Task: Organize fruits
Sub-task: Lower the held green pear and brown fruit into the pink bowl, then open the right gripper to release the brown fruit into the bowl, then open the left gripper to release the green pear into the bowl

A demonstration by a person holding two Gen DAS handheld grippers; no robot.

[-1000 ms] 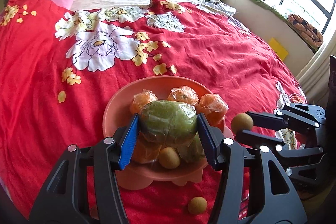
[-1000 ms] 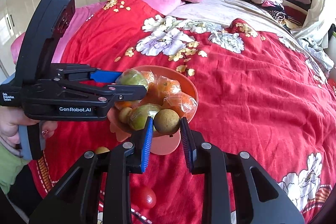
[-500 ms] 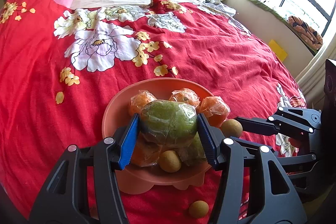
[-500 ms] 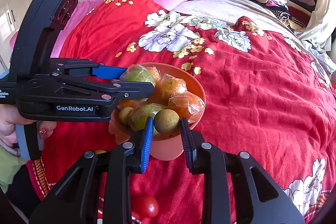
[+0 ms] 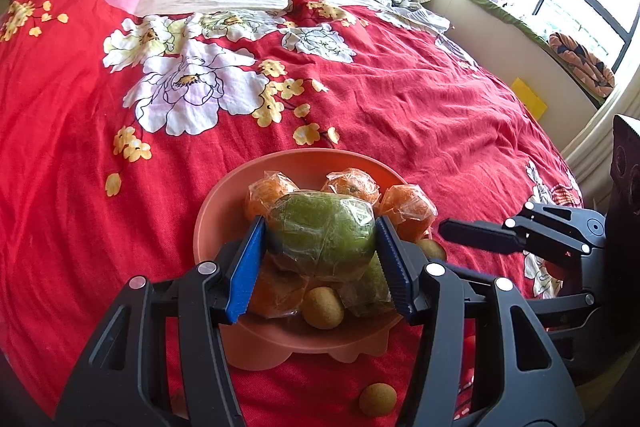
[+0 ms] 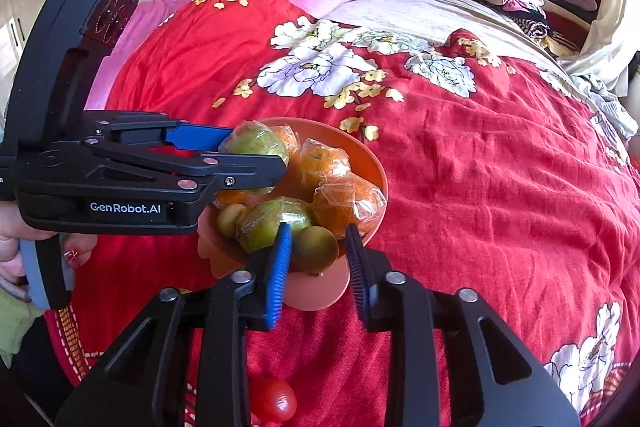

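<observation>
Both grippers are working over the pink bowl [image 5: 224,211] on the red floral bedspread [image 5: 400,115]. The left gripper [image 5: 320,247] is clamping the big wrapped green citrus [image 5: 320,227] between its blue pads, holding it just above the pile of wrapped oranges [image 5: 408,207]. A second ago that picture was the same; the left side is simply keeping its hold.

The change is on the right. The right gripper [image 6: 318,259] has carried its small brown round fruit [image 6: 314,247], perhaps a longan, in over the bowl's near edge, and the jaws are now parting: a gap is showing beside the right pad [image 6: 356,259] where earlier both pads pinched it. The fruit is resting against the left pad, at the rim beside the lower green citrus [image 6: 276,219]. That reads as a release, so one more piece is joining the bowl.

Loose pieces are waiting on the bedspread: another brown fruit [image 5: 378,399] and a red tomato [image 6: 274,399].
</observation>
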